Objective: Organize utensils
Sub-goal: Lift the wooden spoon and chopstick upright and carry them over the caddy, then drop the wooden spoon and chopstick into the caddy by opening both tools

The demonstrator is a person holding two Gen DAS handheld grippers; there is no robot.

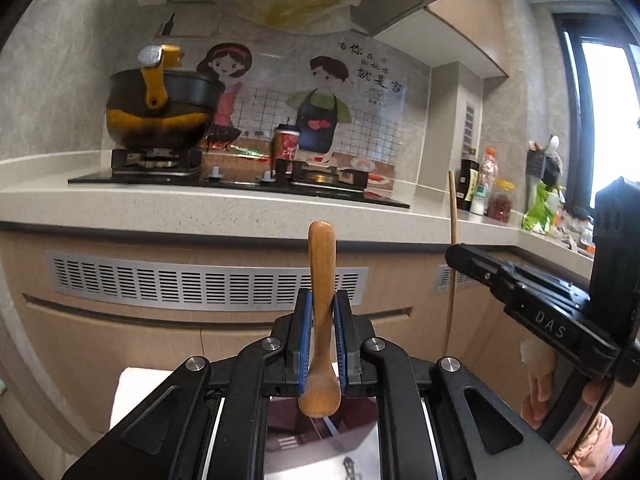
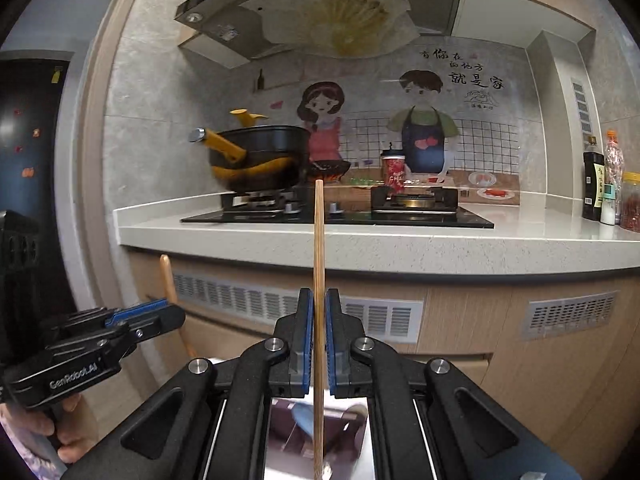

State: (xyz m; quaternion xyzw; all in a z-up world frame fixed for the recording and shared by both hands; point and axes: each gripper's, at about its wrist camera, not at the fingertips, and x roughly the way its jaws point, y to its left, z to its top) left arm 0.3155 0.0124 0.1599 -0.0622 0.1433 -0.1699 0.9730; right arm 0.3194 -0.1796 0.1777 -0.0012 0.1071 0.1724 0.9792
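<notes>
Closest to the left wrist camera, the left gripper (image 1: 320,336) has its blue pads clamped on a wooden spoon (image 1: 321,280), gripped along the handle; the bowl hangs down toward the camera and the handle end points straight up. Closest to the right wrist camera, the right gripper (image 2: 319,336) is pinched tight on a single thin chopstick (image 2: 319,264), also upright, its tip rising in front of the counter edge. Both utensils are held in the air below the counter (image 1: 248,204), long axes vertical, the two tools side by side and near each other.

A likely destination is the dark utensil holder (image 1: 538,164) at the far right end of the counter, by the window, with utensils already standing in it. It lies to the right of both tools and higher, so the right hand looks nearer to it.

On the counter behind: a gas hob (image 1: 240,178), a black and yellow pot (image 1: 160,116), a red paper cup (image 1: 286,142), then bottles and jars (image 1: 486,184).

Readable writing: "GenRobot.AI" on the left gripper's body in the right view, "DAS" on the right gripper's body in the left view, and Chinese characters on the cartoon wall sticker (image 1: 372,68), not fully legible
</notes>
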